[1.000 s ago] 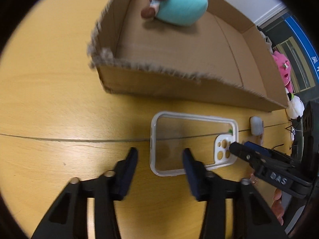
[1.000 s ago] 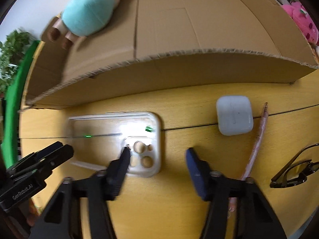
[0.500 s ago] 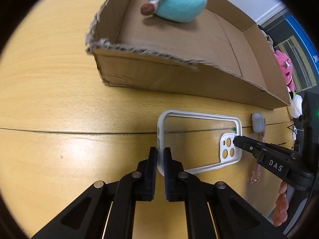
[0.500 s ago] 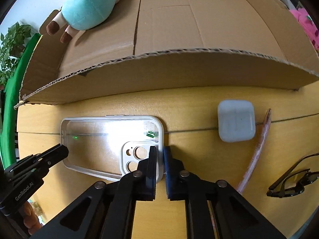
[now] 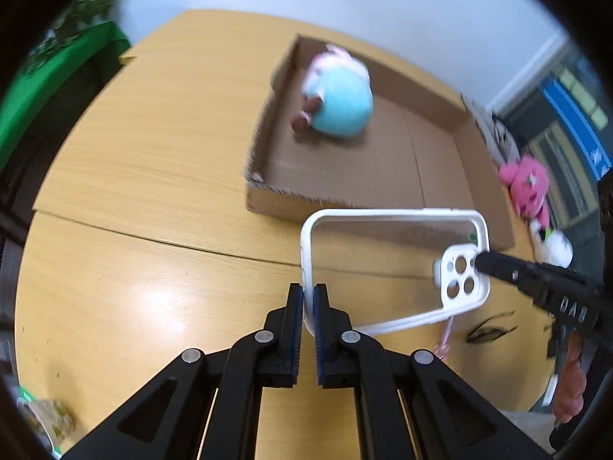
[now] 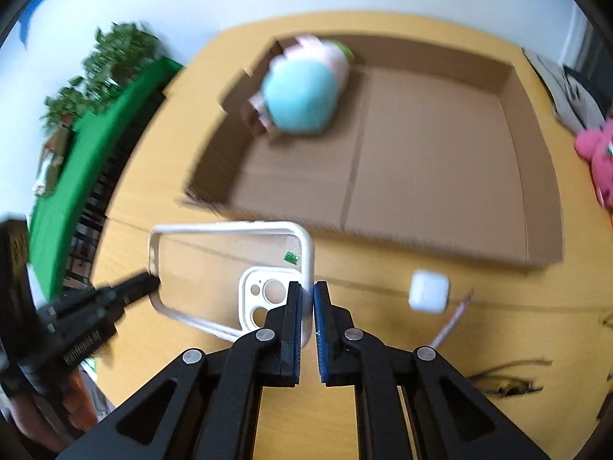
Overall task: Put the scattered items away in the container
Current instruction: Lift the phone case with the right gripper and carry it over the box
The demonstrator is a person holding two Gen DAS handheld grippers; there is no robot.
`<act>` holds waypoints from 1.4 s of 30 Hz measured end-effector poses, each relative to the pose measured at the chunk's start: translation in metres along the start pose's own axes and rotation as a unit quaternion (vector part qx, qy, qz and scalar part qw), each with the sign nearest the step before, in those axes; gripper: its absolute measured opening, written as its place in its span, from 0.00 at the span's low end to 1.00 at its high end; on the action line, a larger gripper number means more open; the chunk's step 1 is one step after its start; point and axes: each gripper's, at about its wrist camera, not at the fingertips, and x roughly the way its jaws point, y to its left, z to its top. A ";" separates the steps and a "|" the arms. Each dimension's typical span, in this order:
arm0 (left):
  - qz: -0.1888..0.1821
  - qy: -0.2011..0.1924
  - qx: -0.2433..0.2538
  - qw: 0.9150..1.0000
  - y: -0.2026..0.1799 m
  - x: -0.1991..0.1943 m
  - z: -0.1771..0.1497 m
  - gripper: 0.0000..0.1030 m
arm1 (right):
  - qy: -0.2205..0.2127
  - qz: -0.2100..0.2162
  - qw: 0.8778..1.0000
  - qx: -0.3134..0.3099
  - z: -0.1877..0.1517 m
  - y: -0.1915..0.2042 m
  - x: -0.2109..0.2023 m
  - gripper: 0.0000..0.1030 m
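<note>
A clear phone case [image 5: 383, 268] [image 6: 214, 268] with a white rim hangs in the air above the wooden table, held at both short ends. My left gripper [image 5: 308, 295] is shut on its plain end. My right gripper [image 6: 307, 295] is shut on the end with the camera cutout; in the left wrist view that gripper [image 5: 482, 258] shows at the right. Beyond the case lies the open cardboard box [image 5: 387, 176] [image 6: 440, 176], and a turquoise plush toy [image 5: 339, 105] [image 6: 302, 101] lies in its far left corner.
A white earbud case [image 6: 428, 291] and a pink cord [image 6: 452, 322] lie on the table [image 5: 153, 153] near the box's front wall. Dark glasses [image 6: 505, 381] rest at the right. A pink plush [image 5: 530, 188] sits past the box's right side. Green furniture [image 6: 95, 153] and a plant stand to the left.
Both grippers closed on the ends of the phone case, then lifted it off the table. The views have risen, so more of the box and table shows.
</note>
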 end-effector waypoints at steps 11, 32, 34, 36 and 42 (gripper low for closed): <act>0.033 -0.066 0.032 0.997 -0.005 -0.033 0.082 0.05 | -0.047 0.010 0.999 -0.020 0.085 0.037 -0.020 0.07; -0.036 -0.033 0.131 0.990 -0.085 0.089 0.198 0.05 | -0.042 -0.084 0.993 0.069 0.168 -0.080 0.026 0.06; -0.037 -0.028 0.136 0.990 -0.091 0.097 0.203 0.05 | -0.043 -0.084 0.992 0.078 0.173 -0.094 0.033 0.06; -0.037 -0.025 0.146 0.988 -0.102 0.106 0.210 0.05 | -0.039 -0.083 0.992 0.088 0.177 -0.109 0.042 0.06; -0.036 -0.010 0.163 0.986 -0.125 0.138 0.226 0.05 | -0.043 -0.076 0.989 0.122 0.184 -0.150 0.058 0.06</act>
